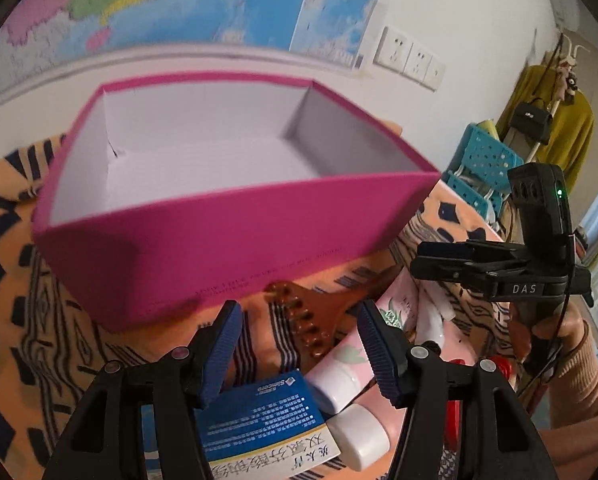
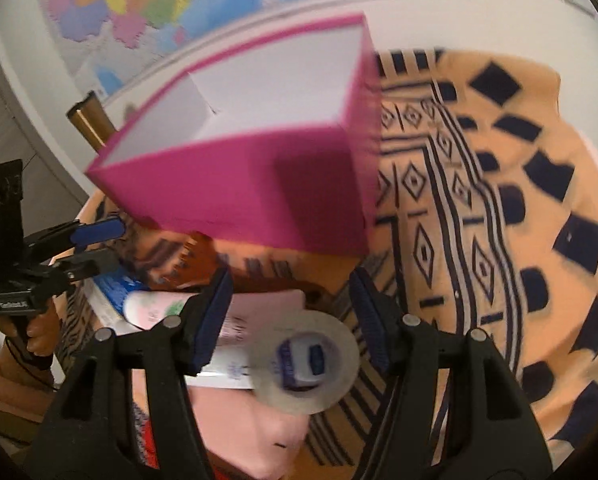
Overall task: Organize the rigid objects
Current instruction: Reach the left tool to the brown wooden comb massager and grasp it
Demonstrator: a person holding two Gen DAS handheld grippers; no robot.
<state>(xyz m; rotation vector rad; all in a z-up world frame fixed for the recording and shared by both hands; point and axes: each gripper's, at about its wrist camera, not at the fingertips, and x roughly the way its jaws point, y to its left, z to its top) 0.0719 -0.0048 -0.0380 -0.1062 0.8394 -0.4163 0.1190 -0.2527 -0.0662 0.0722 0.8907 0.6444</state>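
Note:
An open magenta box [image 1: 227, 216] with a white empty inside stands on the patterned cloth; it also shows in the right wrist view [image 2: 259, 184]. My left gripper [image 1: 299, 344] is open above a brown comb [image 1: 315, 316], a blue and white medicine box [image 1: 259, 412] and a white and pink tube [image 1: 359, 376]. My right gripper [image 2: 291, 320] is open above a roll of clear tape [image 2: 305, 364] and a pink flat box [image 2: 259, 320]. The right gripper shows in the left wrist view [image 1: 451, 260], the left gripper in the right wrist view [image 2: 99, 244].
An orange cloth [image 2: 499, 200] with dark blue patterns covers the table. A map hangs on the wall [image 1: 179, 0] behind the box. A teal crate [image 1: 483, 164] and a coat rack stand at the right. A gold tube [image 2: 87, 120] lies behind the box.

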